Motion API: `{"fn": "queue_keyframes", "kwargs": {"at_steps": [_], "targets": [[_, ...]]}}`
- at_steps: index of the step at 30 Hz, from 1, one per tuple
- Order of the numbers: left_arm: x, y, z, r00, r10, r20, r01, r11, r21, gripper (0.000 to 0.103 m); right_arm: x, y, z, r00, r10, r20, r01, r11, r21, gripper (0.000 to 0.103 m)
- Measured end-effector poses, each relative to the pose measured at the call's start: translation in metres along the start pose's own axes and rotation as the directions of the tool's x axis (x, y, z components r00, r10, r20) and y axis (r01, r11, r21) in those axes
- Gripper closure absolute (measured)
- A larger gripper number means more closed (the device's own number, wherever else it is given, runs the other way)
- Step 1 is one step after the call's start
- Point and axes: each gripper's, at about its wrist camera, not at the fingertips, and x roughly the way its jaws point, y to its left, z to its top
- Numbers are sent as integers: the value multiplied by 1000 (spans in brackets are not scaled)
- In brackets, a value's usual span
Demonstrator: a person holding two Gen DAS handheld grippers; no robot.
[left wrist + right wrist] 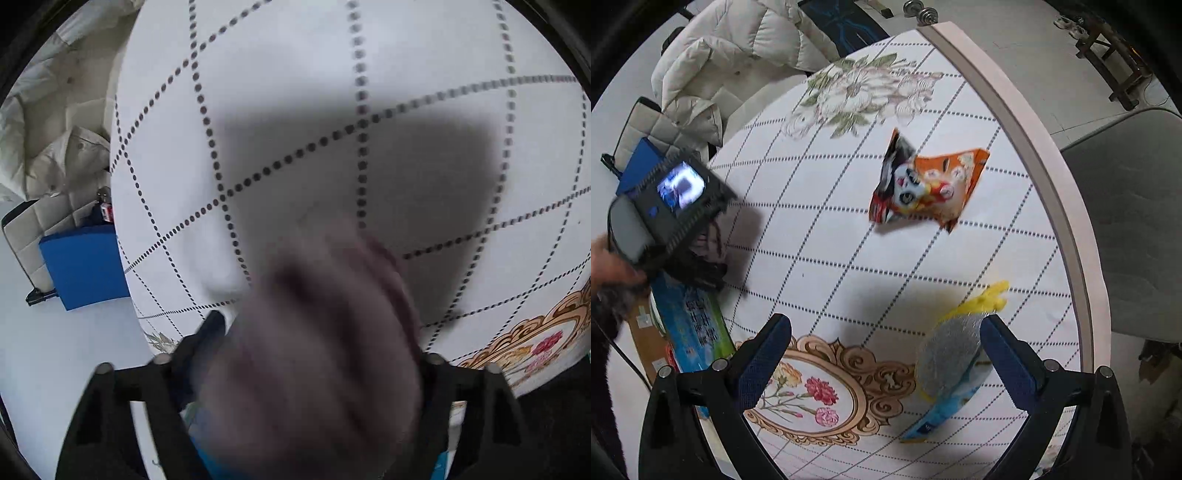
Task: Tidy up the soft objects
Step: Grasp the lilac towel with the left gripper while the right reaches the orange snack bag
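In the left wrist view my left gripper (317,332) is shut on a blurred grey-purple soft object (314,362) that fills the gap between its fingers, held above the white checked tablecloth (295,92). In the right wrist view my right gripper (886,328) is open and empty above the table. A grey and yellow soft item on a blue packet (955,358) lies just inside its right finger (1008,354). An orange snack bag (927,184) lies farther out. The left gripper with its camera (676,206) shows at the left edge.
A white padded jacket (738,48) lies on a seat beyond the table. A blue and green box (690,325) sits at the table's left edge. A grey chair (1130,206) stands right of the table rim (1034,136). A blue board (81,269) is on the floor.
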Motion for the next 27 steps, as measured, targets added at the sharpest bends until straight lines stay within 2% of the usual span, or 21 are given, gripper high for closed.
{"fn": "queue_keyframes", "kwargs": {"at_steps": [1, 3, 6, 9, 11, 13, 16, 18, 20, 22, 23, 24, 25, 26, 27], "targets": [[-3, -2, -2, 1000, -30, 10, 30, 999, -14, 56, 1, -4, 3, 1000, 3, 1, -3, 1000, 6, 0], [-14, -9, -5, 989, -138, 42, 140, 989, -51, 56, 3, -14, 9, 1000, 10, -2, -10, 999, 35, 0], [-28, -20, -5, 973, -207, 98, 214, 975, -63, 54, 7, -28, 26, 999, 49, 4, -49, 996, 81, 0], [-40, -23, -3, 947, -290, 140, 304, 949, -86, 54, 14, -33, 44, 998, 60, -2, -59, 992, 108, 0], [-45, -22, -2, 924, -347, 162, 367, 924, -109, 49, 23, -31, 60, 997, 81, -6, -80, 991, 108, 0], [-52, -10, -8, 895, -397, 203, 428, 893, -141, 42, 30, -27, 72, 1000, 28, -7, -27, 998, 64, 0], [-67, 11, -23, 850, -436, 294, 494, 854, -163, 33, 34, -9, 83, 1000, -1, -7, 0, 995, -95, 0], [-76, 25, -31, 829, -427, 362, 506, 848, -159, 29, 34, 3, 83, 1000, -25, -5, 24, 980, -195, 0], [-85, 28, -40, 833, -378, 404, 465, 874, -141, 28, 33, 15, 79, 998, -63, 3, 61, 954, -294, 0], [-87, 29, -35, 848, -331, 413, 411, 903, -122, 27, 36, 23, 76, 995, -103, 2, 96, 926, -366, 0], [-85, 25, -35, 864, -307, 399, 376, 921, -105, 27, 38, 27, 75, 993, -115, 3, 106, 913, -393, 0], [-84, 21, -29, 873, -311, 376, 373, 922, -103, 27, 40, 30, 75, 992, -130, 4, 120, 901, -418, 0], [-78, 21, -24, 868, -353, 349, 415, 901, -123, 27, 42, 32, 75, 988, -153, 2, 140, 895, -424, 0], [-72, 25, -20, 849, -405, 340, 476, 865, -159, 27, 44, 31, 77, 986, -167, -4, 150, 898, -413, 0], [-61, 32, -17, 823, -459, 335, 541, 814, -213, 27, 45, 28, 80, 988, -155, -21, 136, 915, -381, 0]]}}
